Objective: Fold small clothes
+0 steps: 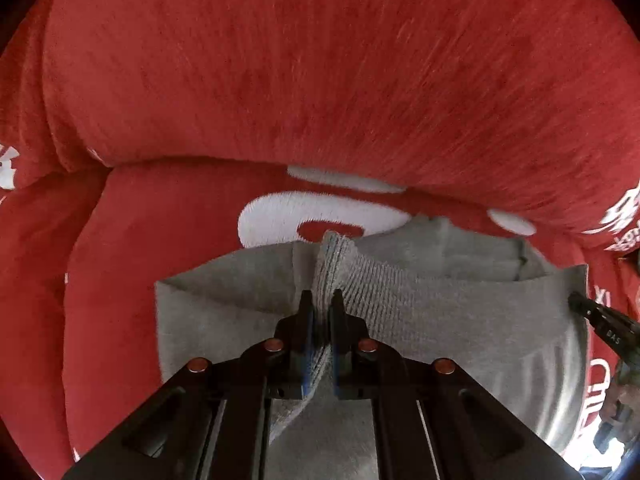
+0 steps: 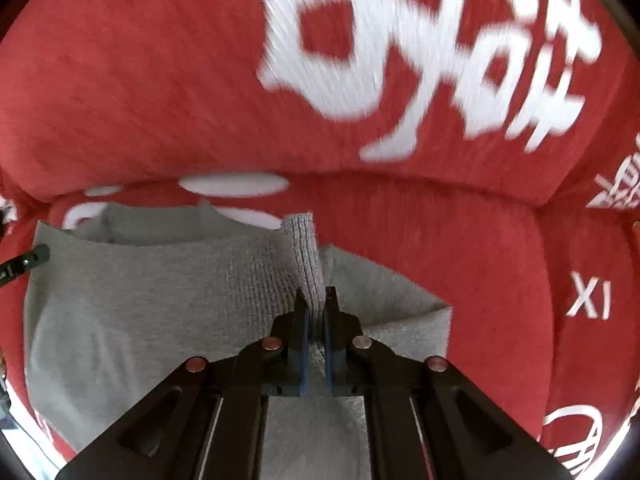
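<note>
Left gripper (image 1: pixel 321 300): black two-finger tool, jaws clamped on a ribbed band of the grey garment (image 1: pixel 440 320); the pinched fold rises as a ridge just ahead of the fingertips.
Right gripper (image 2: pixel 316 296): same build, jaws closed on another ribbed fold of the garment, which stands up as a narrow upright strip between the fingers.
Grey garment: small knit piece, spread over the red cloth (image 1: pixel 280 60); in the left wrist view it fills the lower middle, its far edge partly doubled over itself; in the right wrist view it lies mostly to the left of the tool, one corner reaching out to the right.
Red cloth: plush covering with large white characters (image 2: pixel 400 52), lying under the garment and bulging up in a thick roll beyond it; its print is blurred.
Lettering "XI" (image 2: pixel 590 300): white, on the red cloth, to the right of the garment.
Cross-view: each tool's tip shows in the other camera, at the garment's right edge in the left wrist view and at its left edge in the right wrist view.
</note>
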`<state>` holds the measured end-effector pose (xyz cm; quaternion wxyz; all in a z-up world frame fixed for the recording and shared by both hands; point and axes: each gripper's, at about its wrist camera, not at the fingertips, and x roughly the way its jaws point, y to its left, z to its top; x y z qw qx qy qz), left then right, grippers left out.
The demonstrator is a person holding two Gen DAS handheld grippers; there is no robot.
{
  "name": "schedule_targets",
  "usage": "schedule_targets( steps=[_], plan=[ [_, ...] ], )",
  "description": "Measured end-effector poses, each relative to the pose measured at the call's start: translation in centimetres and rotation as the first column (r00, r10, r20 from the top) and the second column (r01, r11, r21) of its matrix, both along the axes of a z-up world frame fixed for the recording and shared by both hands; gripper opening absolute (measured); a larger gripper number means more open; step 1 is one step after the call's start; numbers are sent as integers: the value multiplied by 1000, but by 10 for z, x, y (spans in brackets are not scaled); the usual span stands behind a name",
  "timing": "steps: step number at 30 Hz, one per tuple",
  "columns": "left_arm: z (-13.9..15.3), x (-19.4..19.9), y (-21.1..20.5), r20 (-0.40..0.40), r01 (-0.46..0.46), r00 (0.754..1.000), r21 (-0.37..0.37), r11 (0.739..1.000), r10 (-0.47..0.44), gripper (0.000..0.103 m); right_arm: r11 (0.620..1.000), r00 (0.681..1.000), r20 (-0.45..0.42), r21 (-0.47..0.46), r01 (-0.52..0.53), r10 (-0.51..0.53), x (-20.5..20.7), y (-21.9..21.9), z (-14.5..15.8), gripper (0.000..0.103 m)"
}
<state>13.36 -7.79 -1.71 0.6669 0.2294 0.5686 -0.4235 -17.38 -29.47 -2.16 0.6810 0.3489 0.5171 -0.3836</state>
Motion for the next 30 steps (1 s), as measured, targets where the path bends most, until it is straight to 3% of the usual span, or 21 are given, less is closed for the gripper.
schedule_targets(
  steps=[4, 6, 8, 9, 11, 16, 21, 24, 28, 30],
  plan=[
    [-7, 5, -4, 22, -37, 999, 27, 999, 36, 9, 999, 999, 7, -4, 37, -37, -4, -1, -6, 7],
    [-4, 10, -2, 33, -74, 997, 39, 996, 73, 22, 998, 998, -3, -2, 58, -58, -9, -3, -4, 13],
    [5, 13, 4, 101, -95, 991, 55, 994, 89, 50, 996, 996, -9, 12, 85, -85, -17, -6, -3, 18],
    [10, 13, 8, 129, -99, 987, 57, 993, 91, 56, 994, 994, -11, 21, 107, -107, -24, -7, -1, 18],
    [22, 15, 20, 135, -93, 987, 51, 994, 85, 57, 988, 989, 7, 49, 149, -150, -39, -7, 4, 20],
    [40, 7, 59, 33, -86, 996, 39, 996, 85, 57, 955, 958, 59, 124, 271, -280, -84, 14, 16, 22],
    [51, -23, 93, -85, -46, 995, -10, 999, 45, 57, 956, 949, 143, 130, 264, -281, -102, 67, 42, 21],
    [42, -46, 97, -143, -5, 990, -18, 1000, 3, 57, 965, 957, 178, 165, 202, -230, -85, 92, 48, 20],
    [14, -58, 115, -181, -22, 983, 39, 999, 29, 57, 964, 972, 122, 203, 173, -200, -83, 118, 25, 19],
    [3, -59, 129, -186, -37, 981, 58, 998, 47, 56, 970, 974, 122, 176, 166, -189, -92, 127, 19, 13]
  ],
)
